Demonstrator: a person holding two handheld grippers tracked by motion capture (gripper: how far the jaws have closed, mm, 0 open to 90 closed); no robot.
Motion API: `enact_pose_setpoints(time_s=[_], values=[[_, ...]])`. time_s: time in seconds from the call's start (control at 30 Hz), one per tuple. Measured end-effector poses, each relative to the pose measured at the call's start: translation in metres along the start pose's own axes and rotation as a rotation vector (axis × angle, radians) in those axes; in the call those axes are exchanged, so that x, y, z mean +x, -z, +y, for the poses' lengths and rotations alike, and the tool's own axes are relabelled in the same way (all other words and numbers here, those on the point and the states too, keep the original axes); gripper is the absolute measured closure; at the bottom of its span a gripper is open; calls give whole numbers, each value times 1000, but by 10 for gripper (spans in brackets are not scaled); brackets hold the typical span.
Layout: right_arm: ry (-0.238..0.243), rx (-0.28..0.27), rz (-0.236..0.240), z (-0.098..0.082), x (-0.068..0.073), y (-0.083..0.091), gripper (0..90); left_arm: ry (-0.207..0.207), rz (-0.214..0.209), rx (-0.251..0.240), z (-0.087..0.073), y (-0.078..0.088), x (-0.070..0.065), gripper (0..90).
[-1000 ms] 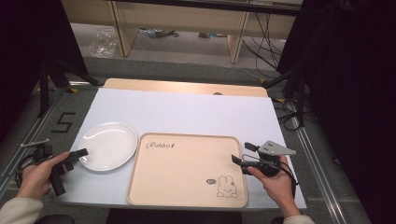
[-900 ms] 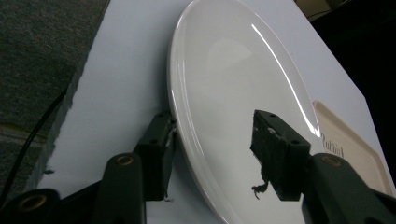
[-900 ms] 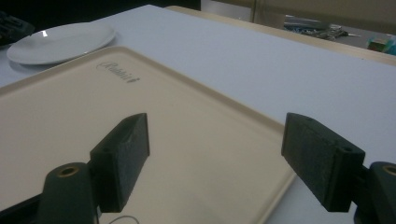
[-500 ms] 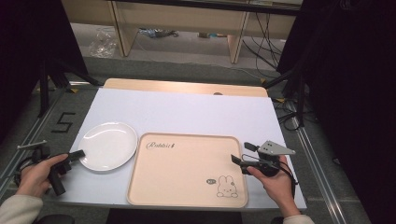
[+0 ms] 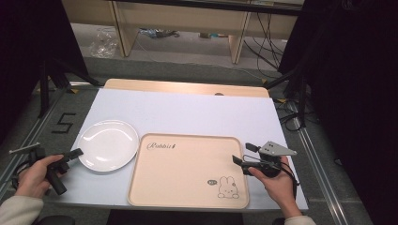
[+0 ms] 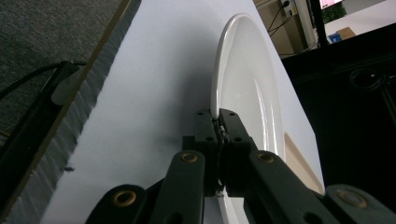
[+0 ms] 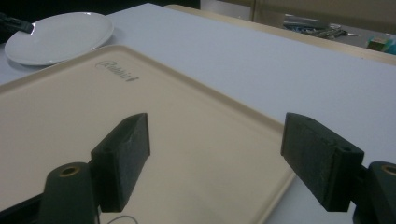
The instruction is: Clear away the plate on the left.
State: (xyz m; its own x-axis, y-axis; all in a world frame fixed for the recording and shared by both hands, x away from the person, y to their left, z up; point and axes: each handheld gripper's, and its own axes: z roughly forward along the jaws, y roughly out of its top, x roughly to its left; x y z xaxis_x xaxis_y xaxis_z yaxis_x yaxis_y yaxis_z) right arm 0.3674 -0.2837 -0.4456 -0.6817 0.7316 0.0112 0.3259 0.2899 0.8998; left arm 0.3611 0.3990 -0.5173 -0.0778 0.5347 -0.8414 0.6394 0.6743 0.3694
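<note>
The fingers (image 6: 229, 125) of the left gripper (image 5: 75, 153) have just been closing and are now clamped on the near-left rim of the white plate (image 5: 107, 144), which is pinched between the pads, as seen in the left gripper view. The plate lies flat on the white table (image 5: 197, 112), just left of the beige tray (image 5: 187, 171) and almost touching its left edge. With the rim now gripped, the plate is judged ready to be lifted, probably onto the tray. Over the tray's right edge, the right gripper (image 5: 240, 154) is held with its jaws spread wide and nothing between them; it has been kept where it was.
</note>
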Motion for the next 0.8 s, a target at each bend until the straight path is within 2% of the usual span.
enact_pose_setpoints(time_s=[0.07, 0.1, 0.23, 0.27, 0.3, 0.5, 0.53, 0.57, 0.6, 0.7, 0.73, 0.77, 0.8], values=[[-2, 0, 1, 0, 0, 0, 247, 14, -8, -8, 0, 0, -1, 871], [-2, 1, 1, 0, 0, 0, 248, 18, -24, -12, 0, 1, 0, 871], [-2, 1, 1, 0, 0, 0, 248, 21, -26, -21, 1, 1, 0, 872], [-2, 1, 1, 0, 0, 0, 248, 21, 13, -16, 1, 2, -2, 872], [-4, 1, 0, 0, 0, 0, 248, 23, -30, -22, 1, 2, 1, 872], [-4, 1, 1, 0, 0, 0, 248, 28, -16, -30, 1, 4, 1, 872], [-4, 1, 1, 0, 0, 0, 248, 27, 8, -26, 2, 4, 0, 872], [-11, 5, 3, 0, 0, 0, 248, 27, -23, -34, 2, 4, 1, 871], [-11, 4, 3, 0, 0, 0, 248, 29, 7, -32, 2, 5, 0, 871], [-4, 1, 0, 0, 0, 0, 248, 38, 9, -35, 2, 6, 0, 870], [-5, 1, 0, 0, 0, 0, 248, 39, -30, -44, 2, 6, 2, 871], [-4, 1, 0, 0, 0, 0, 249, 45, -22, -46, 2, 7, 1, 870], [-4, 1, 0, 0, 0, 0, 248, 51, 6, -45, 2, 8, 0, 870]])
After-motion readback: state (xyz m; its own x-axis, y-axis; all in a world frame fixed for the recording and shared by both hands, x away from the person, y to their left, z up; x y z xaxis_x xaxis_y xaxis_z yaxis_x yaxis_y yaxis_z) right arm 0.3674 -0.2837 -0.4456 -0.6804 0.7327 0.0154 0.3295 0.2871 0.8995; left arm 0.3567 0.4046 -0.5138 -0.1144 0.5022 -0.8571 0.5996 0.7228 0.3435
